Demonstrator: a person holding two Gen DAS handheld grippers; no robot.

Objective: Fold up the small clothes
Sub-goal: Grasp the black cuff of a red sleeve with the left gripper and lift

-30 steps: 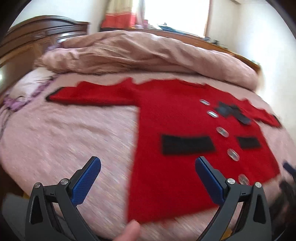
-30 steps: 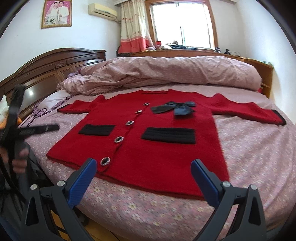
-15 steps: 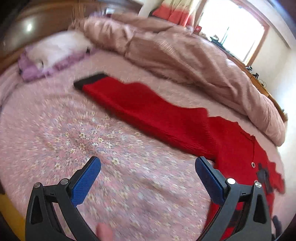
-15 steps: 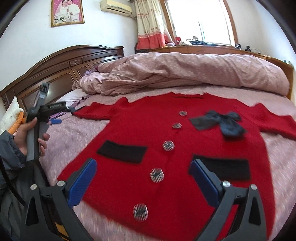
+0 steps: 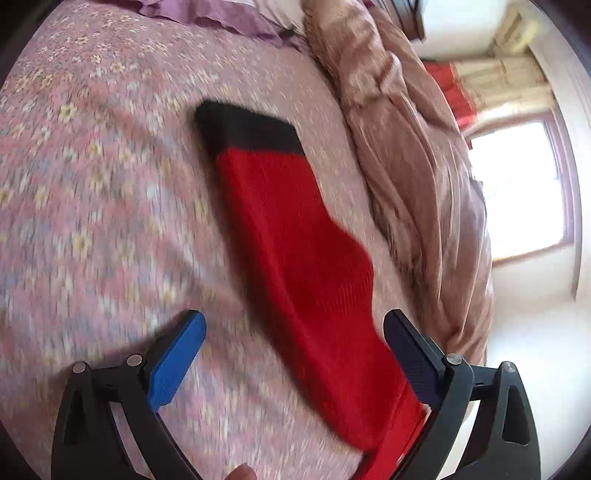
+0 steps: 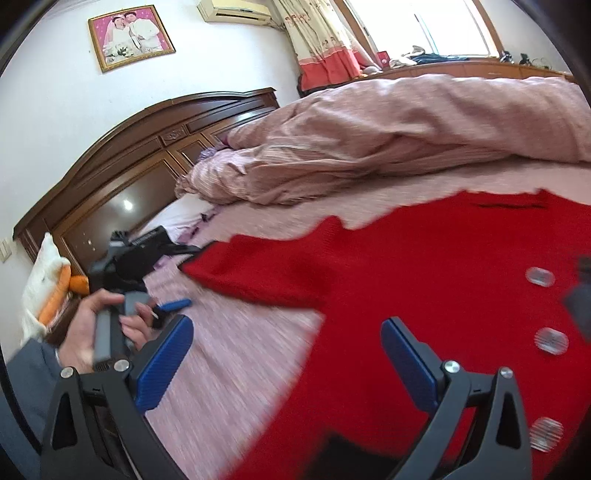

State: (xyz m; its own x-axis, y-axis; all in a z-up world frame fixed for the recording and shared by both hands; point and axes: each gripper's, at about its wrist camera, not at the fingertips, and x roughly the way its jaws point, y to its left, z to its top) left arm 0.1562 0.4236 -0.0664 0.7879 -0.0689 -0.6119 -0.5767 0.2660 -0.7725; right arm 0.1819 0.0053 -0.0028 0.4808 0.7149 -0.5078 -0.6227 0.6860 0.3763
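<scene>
A red knitted cardigan (image 6: 443,295) with silver buttons lies flat on the pink bedsheet (image 6: 251,350). Its left sleeve (image 5: 295,240), red with a black cuff (image 5: 247,129), stretches away from me in the left wrist view. My left gripper (image 5: 291,336) is open and hovers over the sleeve's near part, holding nothing; it also shows in the right wrist view (image 6: 147,273), held in a hand beyond the sleeve end. My right gripper (image 6: 288,339) is open and empty above the cardigan's left side, near the armpit.
A bunched pink duvet (image 6: 388,140) lies along the back of the bed, close behind the cardigan. A dark wooden headboard (image 6: 122,177) stands at the left. A pillow (image 5: 207,14) lies beyond the cuff. A stuffed toy (image 6: 48,284) sits by the headboard.
My left gripper has swung left and dropped closer over the sleeve, toward the cuff. My right gripper has moved left and closer over the cardigan's left side. Both stay open.
</scene>
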